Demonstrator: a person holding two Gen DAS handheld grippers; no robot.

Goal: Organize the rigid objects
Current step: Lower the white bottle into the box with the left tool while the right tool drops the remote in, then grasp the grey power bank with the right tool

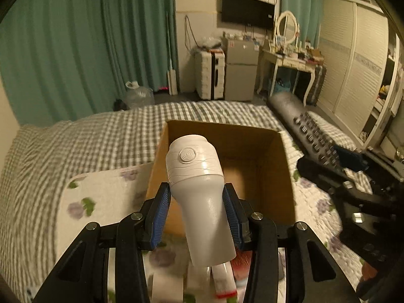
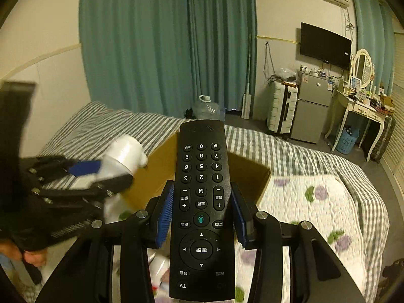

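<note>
My left gripper (image 1: 197,214) is clamped on the white hair dryer (image 1: 197,189), nozzle pointing far, poised over the cardboard box (image 1: 252,161) near rim. Right gripper (image 2: 202,212) pinches the black remote (image 2: 202,202), lengthwise along its fingers, box just beyond; left looks nearer.

Home bedroom. I work over a bed with a grey-white checked cover (image 1: 101,136); beyond its foot, teal floor-length curtains (image 1: 88,38), a small silver fridge (image 1: 241,73), a white mirrored dressing table (image 1: 287,58), and a wall-mounted black TV (image 1: 247,11).
</note>
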